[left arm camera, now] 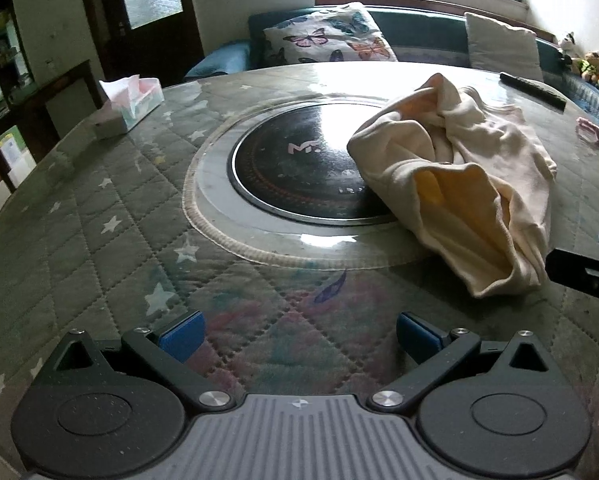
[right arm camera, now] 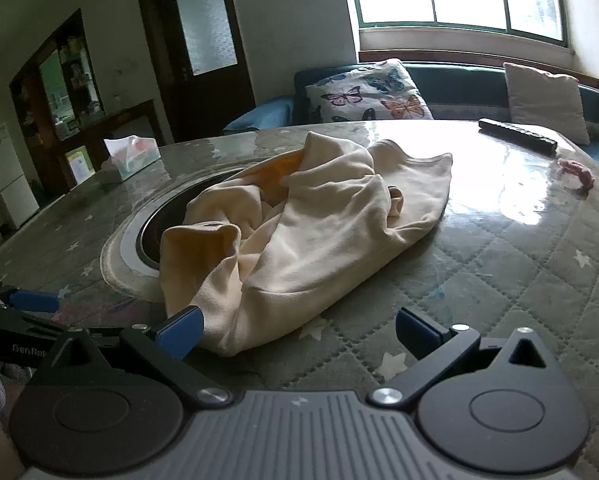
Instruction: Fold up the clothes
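You have one garment to fold: a single cream garment (right arm camera: 311,220) lying crumpled on the round table (left arm camera: 99,216), with its yellow lining showing at the open end. It rests partly over the one black hotplate (left arm camera: 295,160) set in the table's middle and spills toward your right side.

Your left gripper (left arm camera: 299,338) hovers over bare quilted cloth with its jaws spread wide, nothing between the two blue pads, and the garment sits ahead and to its right. Your right gripper (right arm camera: 299,332) also has its jaws spread; its left pad (right arm camera: 179,330) is just at the garment's near edge, though you cannot tell whether it touches.

Elsewhere on the table: one tissue box (left arm camera: 129,104), one black remote control (right arm camera: 517,134), and one small pink item (right arm camera: 577,172). Behind, two cushions sit on the sofa, one butterfly cushion (right arm camera: 365,92) and one plain white cushion (right arm camera: 545,100).
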